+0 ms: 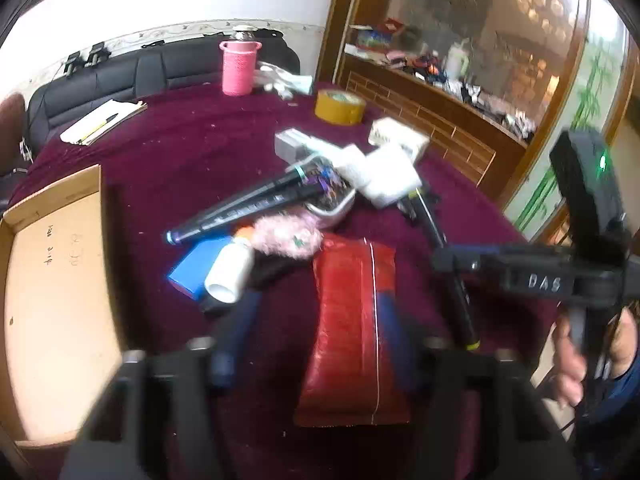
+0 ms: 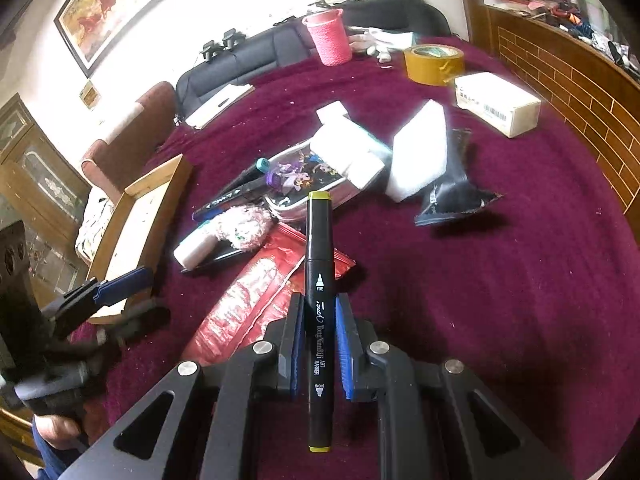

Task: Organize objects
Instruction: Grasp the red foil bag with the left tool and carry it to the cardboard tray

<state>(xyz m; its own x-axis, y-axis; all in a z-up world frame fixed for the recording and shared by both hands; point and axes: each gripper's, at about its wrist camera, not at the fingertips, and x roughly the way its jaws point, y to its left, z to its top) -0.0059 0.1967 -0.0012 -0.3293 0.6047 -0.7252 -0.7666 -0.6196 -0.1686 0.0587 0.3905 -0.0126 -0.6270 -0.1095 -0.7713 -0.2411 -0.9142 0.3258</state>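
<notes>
My right gripper (image 2: 318, 308) is shut on a black marker with yellow-green caps (image 2: 319, 236), held lengthwise above the maroon tablecloth (image 2: 480, 300). The left wrist view shows that gripper (image 1: 450, 260) at the right with the marker (image 1: 460, 300) hanging from it. My left gripper (image 1: 316, 312) is open and holds nothing; a red foil packet (image 1: 352, 340) lies on the cloth below it. In the right wrist view the left gripper (image 2: 132, 296) hovers at the near corner of the wooden tray (image 2: 132, 232). A pile holds two more markers (image 1: 240, 208), a pencil case (image 1: 336, 200), a pink fuzzy item (image 1: 288, 236) and a white bottle (image 1: 230, 272).
White tissue packs (image 2: 352, 152), a white foam block (image 2: 420, 152), a black pouch (image 2: 452, 196), a white carton (image 2: 496, 104), a tape roll (image 2: 434, 64) and a pink cup (image 2: 330, 38) lie farther back. A notepad (image 1: 104, 120) sits far left. A hand (image 1: 568, 360) grips the right handle.
</notes>
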